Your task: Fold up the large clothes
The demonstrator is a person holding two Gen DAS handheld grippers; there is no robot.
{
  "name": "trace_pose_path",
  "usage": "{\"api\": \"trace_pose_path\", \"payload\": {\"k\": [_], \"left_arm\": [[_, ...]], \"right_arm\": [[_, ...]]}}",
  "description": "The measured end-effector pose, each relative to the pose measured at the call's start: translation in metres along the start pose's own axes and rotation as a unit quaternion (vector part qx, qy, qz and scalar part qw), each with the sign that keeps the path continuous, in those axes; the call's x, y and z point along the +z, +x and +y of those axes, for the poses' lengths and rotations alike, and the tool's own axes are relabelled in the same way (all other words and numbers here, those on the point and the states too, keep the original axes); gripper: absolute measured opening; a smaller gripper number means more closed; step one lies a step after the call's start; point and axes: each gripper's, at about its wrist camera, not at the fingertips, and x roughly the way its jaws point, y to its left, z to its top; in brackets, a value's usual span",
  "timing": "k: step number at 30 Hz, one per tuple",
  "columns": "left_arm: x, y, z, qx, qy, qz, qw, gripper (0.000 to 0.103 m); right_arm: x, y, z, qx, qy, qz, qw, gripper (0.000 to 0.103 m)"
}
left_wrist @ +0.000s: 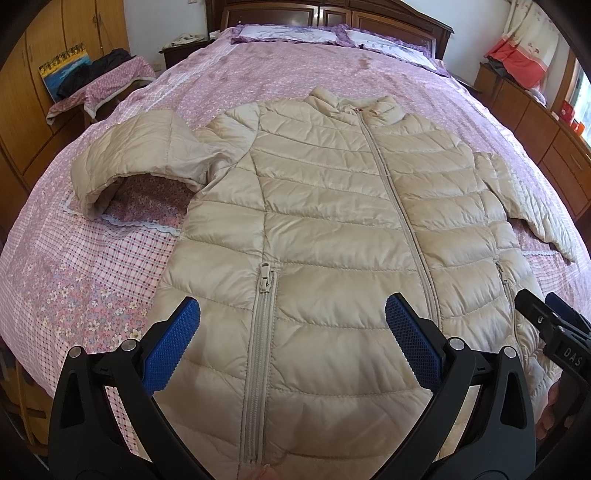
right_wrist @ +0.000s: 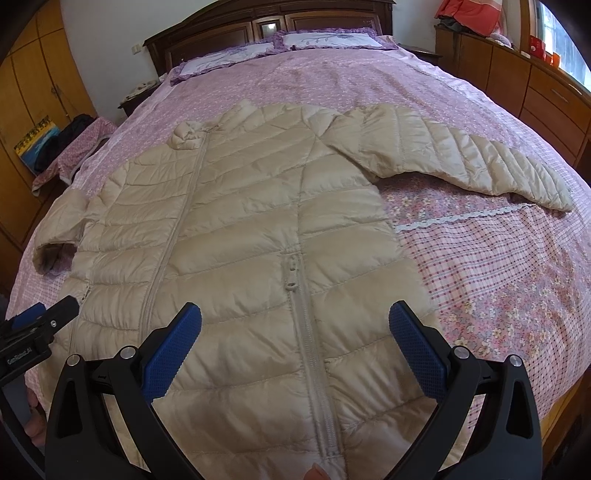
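A beige quilted puffer jacket (left_wrist: 332, 206) lies front up and zipped on the pink bed, collar toward the headboard. Its left sleeve (left_wrist: 133, 158) is bent and bunched. In the right wrist view the jacket (right_wrist: 236, 206) fills the middle, and its right sleeve (right_wrist: 461, 158) stretches out sideways. My left gripper (left_wrist: 292, 314) hovers open above the lower left pocket zipper, nothing between its blue pads. My right gripper (right_wrist: 294, 317) hovers open above the lower right pocket zipper, holding nothing. Each gripper shows at the other view's edge: the right gripper (left_wrist: 554, 325) and the left gripper (right_wrist: 40, 325).
The pink floral bedspread (left_wrist: 92, 280) covers the bed, with purple pillows (left_wrist: 295, 33) at the dark headboard. A stool with draped cloth and dark clothes (left_wrist: 99, 81) stands left of the bed. Wooden cabinets (right_wrist: 546, 88) line the right side. A fingertip (right_wrist: 317, 472) shows at the bottom.
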Motion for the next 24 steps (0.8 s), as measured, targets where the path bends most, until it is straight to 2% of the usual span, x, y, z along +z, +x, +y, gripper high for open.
{"api": "trace_pose_path", "payload": {"k": [7, 13, 19, 24], "left_arm": [[0.000, 0.002, -0.011, -0.010, 0.012, 0.003, 0.9999, 0.100], [0.002, 0.008, -0.027, -0.031, 0.021, 0.005, 0.9993, 0.100], [0.004, 0.018, -0.050, -0.038, 0.038, 0.013, 0.9985, 0.100], [0.005, 0.026, -0.070, -0.038, 0.051, 0.017, 0.9978, 0.100]], "right_arm": [[0.008, -0.003, -0.034, -0.024, 0.030, -0.010, 0.999, 0.098], [0.021, -0.009, -0.083, -0.058, 0.059, -0.024, 0.996, 0.098], [0.038, -0.013, -0.149, -0.108, 0.090, -0.055, 0.989, 0.098], [0.051, -0.003, -0.210, -0.154, 0.124, -0.059, 0.978, 0.098]]}}
